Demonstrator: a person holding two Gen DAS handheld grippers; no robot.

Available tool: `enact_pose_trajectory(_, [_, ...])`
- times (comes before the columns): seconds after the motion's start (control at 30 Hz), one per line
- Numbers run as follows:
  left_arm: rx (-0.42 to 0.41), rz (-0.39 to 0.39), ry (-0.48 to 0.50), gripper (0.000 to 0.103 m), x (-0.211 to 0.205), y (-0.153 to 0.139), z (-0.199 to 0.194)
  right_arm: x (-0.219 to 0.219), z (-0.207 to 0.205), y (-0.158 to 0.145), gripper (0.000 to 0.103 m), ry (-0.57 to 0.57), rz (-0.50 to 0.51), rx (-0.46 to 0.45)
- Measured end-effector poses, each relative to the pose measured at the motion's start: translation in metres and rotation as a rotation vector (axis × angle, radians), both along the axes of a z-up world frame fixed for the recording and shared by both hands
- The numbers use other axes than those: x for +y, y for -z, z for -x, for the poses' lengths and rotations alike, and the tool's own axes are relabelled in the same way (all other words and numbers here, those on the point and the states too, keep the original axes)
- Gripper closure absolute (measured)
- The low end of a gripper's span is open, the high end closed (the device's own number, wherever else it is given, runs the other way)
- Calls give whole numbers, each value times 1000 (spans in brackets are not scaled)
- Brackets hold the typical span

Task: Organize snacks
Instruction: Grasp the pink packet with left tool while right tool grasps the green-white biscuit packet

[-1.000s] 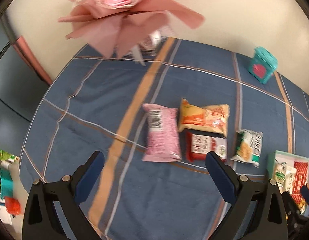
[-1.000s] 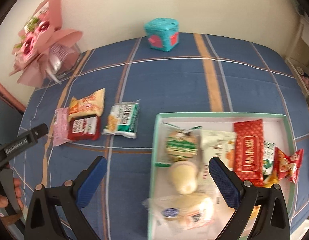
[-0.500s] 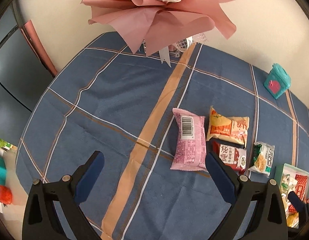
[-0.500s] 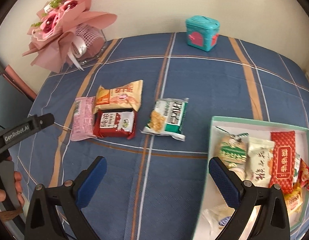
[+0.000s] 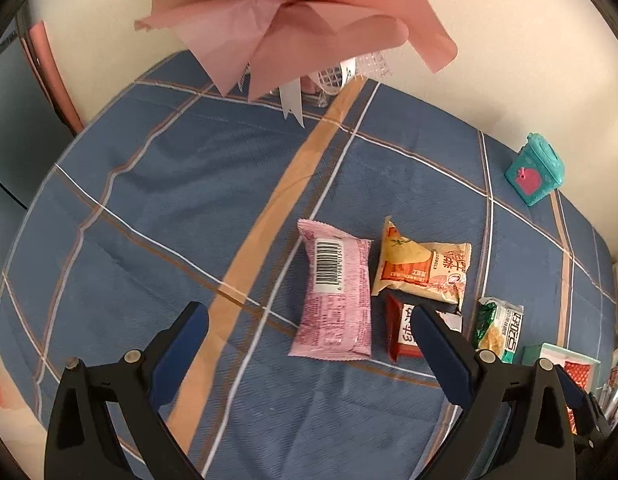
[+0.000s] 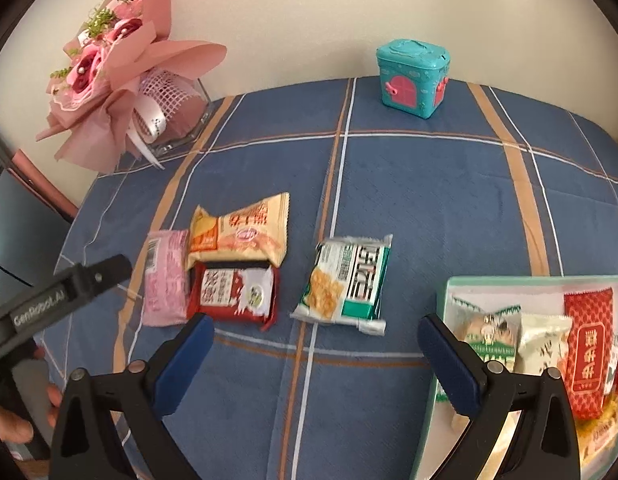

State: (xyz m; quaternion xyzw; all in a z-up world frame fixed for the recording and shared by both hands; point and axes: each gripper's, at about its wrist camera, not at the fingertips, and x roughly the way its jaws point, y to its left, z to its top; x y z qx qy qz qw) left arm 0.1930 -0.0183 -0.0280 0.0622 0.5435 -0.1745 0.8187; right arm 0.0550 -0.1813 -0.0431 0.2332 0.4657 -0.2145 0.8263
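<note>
Four loose snack packets on the blue plaid bench (image 6: 429, 200), counted from the pink packet as landmark:

- Pink packet (image 5: 335, 300) (image 6: 165, 278): barcode side up, flat on the bench.
- Orange-and-cream packet (image 5: 423, 266) (image 6: 241, 232): just beside the pink packet, touching it, on the side toward the teal house-shaped box (image 6: 413, 76) (image 5: 535, 174).
- Dark red packet (image 5: 405, 330) (image 6: 233, 294): touching the pink packet, its far edge tucked under the orange-and-cream packet.
- Green-and-white packet (image 5: 497, 328) (image 6: 345, 284): well apart from the pink packet, beyond the dark red one, lying alone.

One mint-rimmed tray (image 6: 443, 308) (image 5: 549, 350), farther still from the pink packet, holding several packets; at least four countable in the right wrist view, remainder cut off by the frame edge.

One pink paper bouquet (image 6: 121, 80) (image 5: 301, 20) at the wall edge of the bench, on the opposite side of the pink packet from the tray.

Left hand-held gripper (image 5: 309, 344): spread wide, holding nothing; pink packet directly between and ahead of the fingertips, not touching either.

Right hand-held gripper (image 6: 315, 354): spread wide, holding nothing; green-and-white packet just ahead of the gap, no contact. Pink packet off to its left side, beside the left hand-held gripper's body.
</note>
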Motion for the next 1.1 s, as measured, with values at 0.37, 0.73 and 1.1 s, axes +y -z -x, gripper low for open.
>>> enact_pose_trajectory(0.37, [65,-5,47,9,-23,32,-5,-20,-19,30,25,40,-2,54])
enact_pose_trajectory(0.73, [89,-43,61,35,-42,57,-12,-23,-31,54,43,31,11,91])
enact_pose_trajectory(1.1, [102,-16,41,61,-37,66,-19,-23,-29,52,51,32,22,111])
